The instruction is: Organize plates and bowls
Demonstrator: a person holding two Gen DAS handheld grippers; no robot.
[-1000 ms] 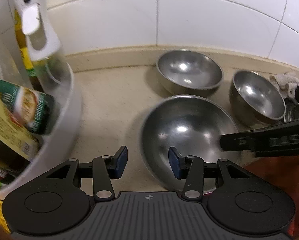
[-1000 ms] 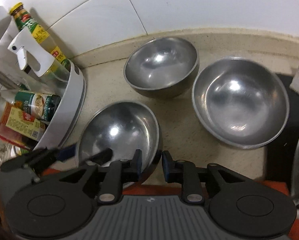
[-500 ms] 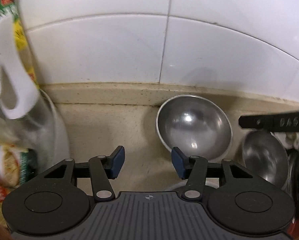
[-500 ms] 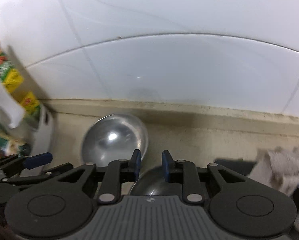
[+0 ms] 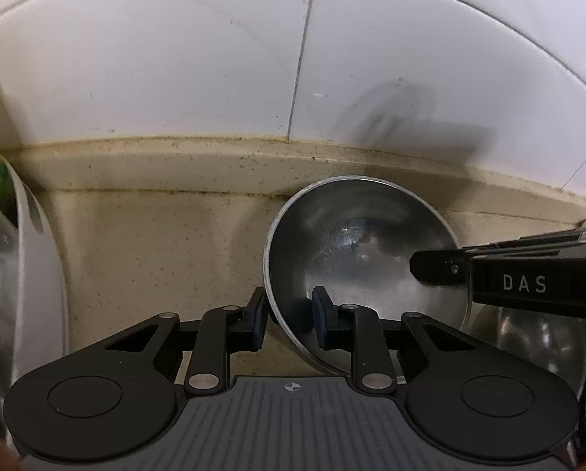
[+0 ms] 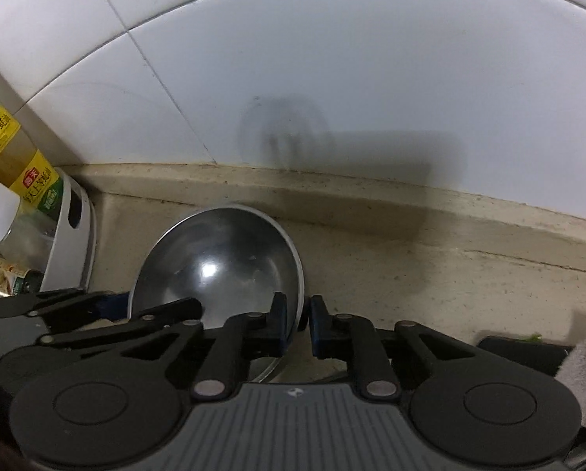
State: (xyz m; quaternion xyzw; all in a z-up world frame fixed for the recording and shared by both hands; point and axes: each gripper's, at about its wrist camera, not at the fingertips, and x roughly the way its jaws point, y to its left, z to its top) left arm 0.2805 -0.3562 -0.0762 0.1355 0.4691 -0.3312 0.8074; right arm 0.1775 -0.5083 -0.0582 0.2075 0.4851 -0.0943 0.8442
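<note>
One steel bowl [image 5: 365, 259], tilted, its mouth facing the cameras, stood near the tiled wall [image 5: 175, 70] on the beige counter [image 5: 155, 243]. The left gripper [image 5: 287, 320] straddled the bowl's left rim, one pad outside and one inside; the right gripper [image 6: 297, 324] straddled the opposite rim likewise. Both sets of jaws were narrow, though whether the pads actually pressed the metal could not be told. Risks, judged: thin polished rim could slip from small pads if either side loosened; uneven lifting could swing the bowl into the wall or the white condiment rack [image 6: 73, 235] just beside it. A second steel bowl [image 5: 528, 337] lay partly hidden at lower right.
</note>
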